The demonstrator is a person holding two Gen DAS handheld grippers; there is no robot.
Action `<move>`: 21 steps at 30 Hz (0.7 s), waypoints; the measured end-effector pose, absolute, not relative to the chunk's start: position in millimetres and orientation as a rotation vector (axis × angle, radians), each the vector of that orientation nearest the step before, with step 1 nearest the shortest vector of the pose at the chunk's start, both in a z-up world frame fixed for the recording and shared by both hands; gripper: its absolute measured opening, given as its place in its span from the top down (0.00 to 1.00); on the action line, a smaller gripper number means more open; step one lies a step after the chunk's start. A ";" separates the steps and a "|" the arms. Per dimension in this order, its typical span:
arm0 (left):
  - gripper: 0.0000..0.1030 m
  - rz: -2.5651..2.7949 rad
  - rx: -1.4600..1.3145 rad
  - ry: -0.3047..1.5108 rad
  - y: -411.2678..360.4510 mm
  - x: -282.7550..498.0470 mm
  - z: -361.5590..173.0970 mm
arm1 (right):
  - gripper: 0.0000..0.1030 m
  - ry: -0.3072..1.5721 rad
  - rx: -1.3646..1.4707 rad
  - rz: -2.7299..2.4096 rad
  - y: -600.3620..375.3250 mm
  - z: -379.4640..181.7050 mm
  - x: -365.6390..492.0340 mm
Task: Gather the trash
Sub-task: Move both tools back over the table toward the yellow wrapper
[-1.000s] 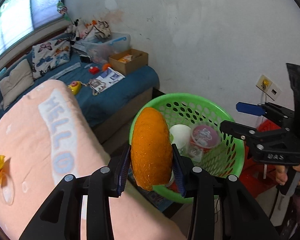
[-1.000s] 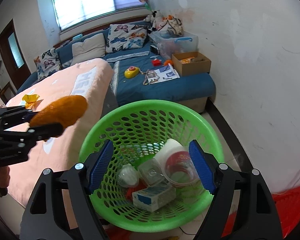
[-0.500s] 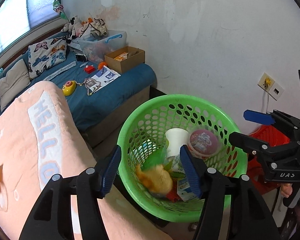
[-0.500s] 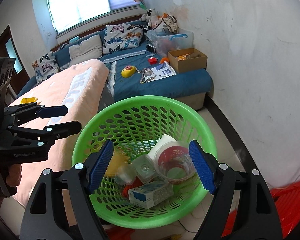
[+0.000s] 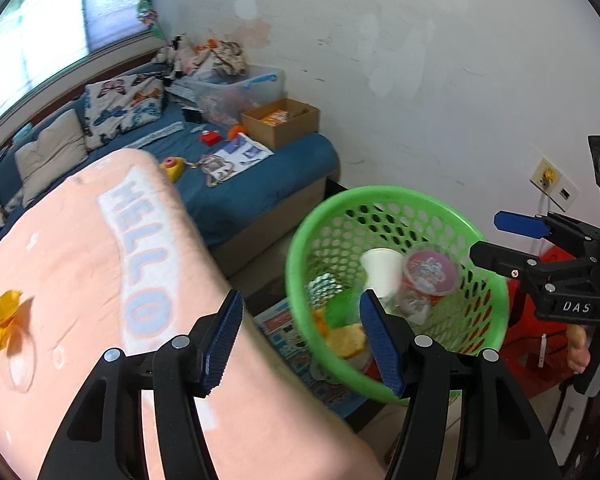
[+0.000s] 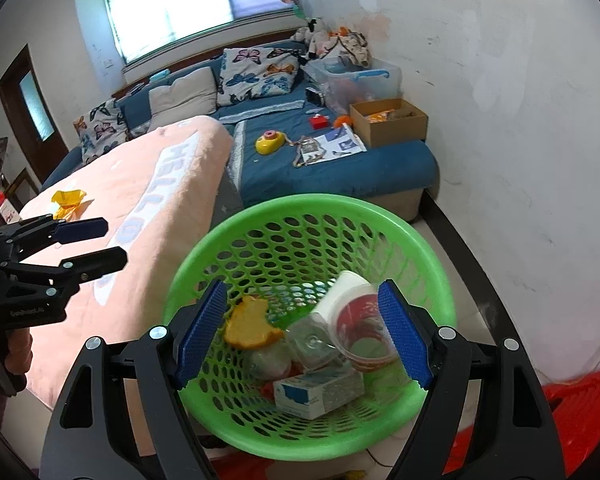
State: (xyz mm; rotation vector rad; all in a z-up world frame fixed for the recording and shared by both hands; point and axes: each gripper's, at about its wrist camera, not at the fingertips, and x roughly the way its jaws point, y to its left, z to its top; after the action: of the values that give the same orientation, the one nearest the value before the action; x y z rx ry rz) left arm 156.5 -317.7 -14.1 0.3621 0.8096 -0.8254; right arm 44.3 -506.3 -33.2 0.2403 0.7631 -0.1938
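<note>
In the left wrist view, the left gripper [image 5: 302, 342] is hanging at lower centre with its jaws spread wide and holding nothing, while the green basket [image 5: 300, 240] is sitting right of centre beside the peach blanket [image 5: 80, 264]; a yellow wrapper [image 5: 2, 314] is lying at the far left. In the right wrist view, the right gripper [image 6: 302, 334] is hovering over the basket [image 6: 432, 264], jaws likewise parted and empty, and the orange sponge [image 6: 250, 324] is resting inside among a cup [image 6: 364, 340] and a carton [image 6: 318, 394].
</note>
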 end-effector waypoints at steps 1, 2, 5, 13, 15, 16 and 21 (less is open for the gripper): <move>0.43 -0.818 0.354 0.811 -312.5 158.2 -13.6 | 0.24 0.763 0.238 -0.185 -502.9 -32.6 47.4; 0.43 -0.806 0.346 0.812 -306.3 160.1 -12.9 | 0.24 0.765 0.233 -0.174 -499.2 -32.1 51.0; 0.43 -0.769 0.324 0.815 -283.4 166.3 -12.2 | 0.24 0.767 0.211 -0.145 -485.3 -30.4 61.9; 0.43 -0.644 0.249 0.824 -216.6 187.5 -8.4 | 0.23 0.779 0.164 -0.056 -447.7 -27.4 97.0; 0.43 -0.604 0.232 0.824 -199.3 193.0 -8.1 | 0.23 0.783 0.152 -0.025 -435.0 -27.5 107.9; 0.43 -0.582 0.222 0.826 -188.5 196.5 -8.1 | 0.23 0.784 0.145 -0.010 -428.2 -27.4 113.9; 0.43 -0.490 0.183 0.841 -140.6 209.8 -10.5 | 0.23 0.791 0.113 0.070 -393.3 -26.4 142.5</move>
State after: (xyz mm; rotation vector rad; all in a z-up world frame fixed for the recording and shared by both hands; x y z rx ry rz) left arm 209.8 -140.6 -10.5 0.1826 0.8413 -0.4899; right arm 142.5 -393.3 -26.4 0.1128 0.7909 0.0703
